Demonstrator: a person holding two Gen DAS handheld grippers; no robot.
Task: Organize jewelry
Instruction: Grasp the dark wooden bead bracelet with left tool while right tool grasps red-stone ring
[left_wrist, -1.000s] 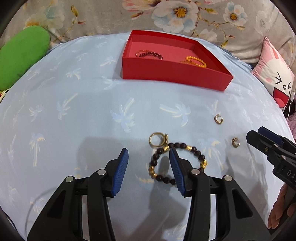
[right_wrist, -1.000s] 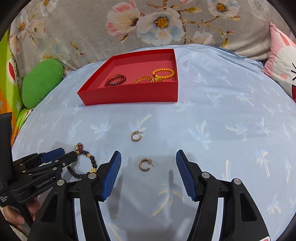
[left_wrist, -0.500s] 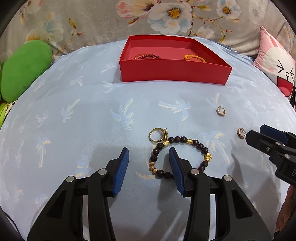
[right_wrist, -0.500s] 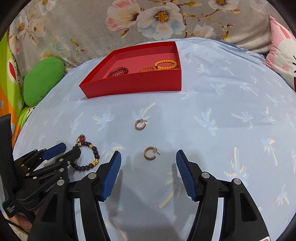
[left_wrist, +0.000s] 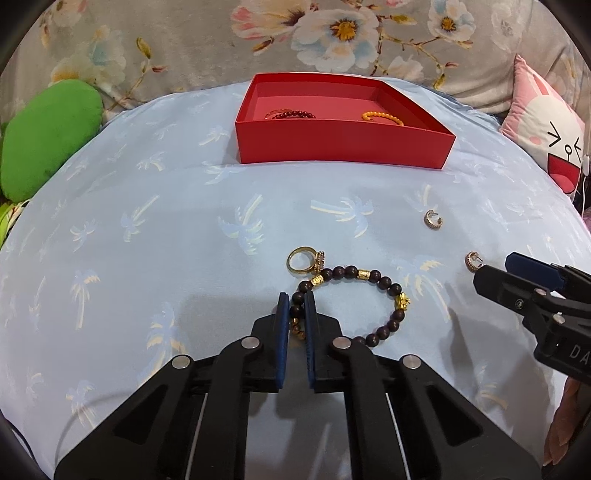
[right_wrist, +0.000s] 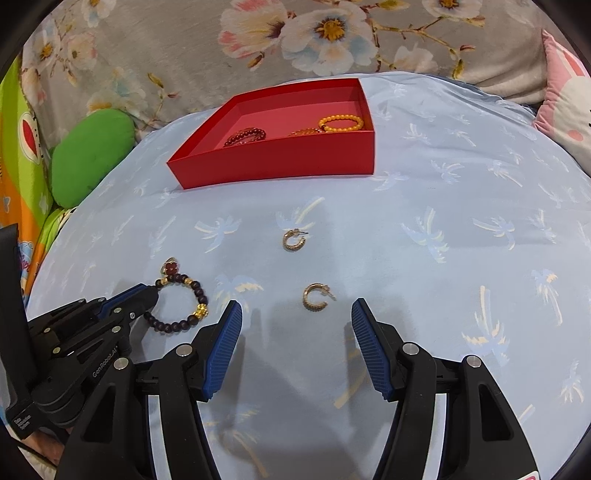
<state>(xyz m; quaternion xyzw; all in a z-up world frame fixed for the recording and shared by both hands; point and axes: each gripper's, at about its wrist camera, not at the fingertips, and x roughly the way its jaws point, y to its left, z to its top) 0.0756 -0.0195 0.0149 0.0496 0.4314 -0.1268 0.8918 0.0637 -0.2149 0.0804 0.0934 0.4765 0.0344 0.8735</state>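
Observation:
A dark beaded bracelet with gold beads (left_wrist: 373, 291) lies on the blue palm-print cloth. My left gripper (left_wrist: 295, 302) is shut on its left side; it also shows in the right wrist view (right_wrist: 147, 295), with the bracelet (right_wrist: 184, 306). A gold ring with a red charm (left_wrist: 304, 259) lies just beyond. Two gold hoop earrings (right_wrist: 294, 239) (right_wrist: 315, 296) lie ahead of my open right gripper (right_wrist: 295, 314), the nearer one between its fingers' line. The red box (left_wrist: 343, 147) at the back holds a dark red bracelet (left_wrist: 295, 114) and an orange one (left_wrist: 380, 117).
A green cushion (left_wrist: 44, 140) lies at the far left. A pink rabbit pillow (left_wrist: 546, 129) is at the far right. A floral fabric backdrop (left_wrist: 295, 37) rises behind the box. The cloth surface curves down at its sides.
My left gripper has closed from open onto the left side of the beaded bracelet. My right gripper has stayed open and edged slightly towards the nearer earring.

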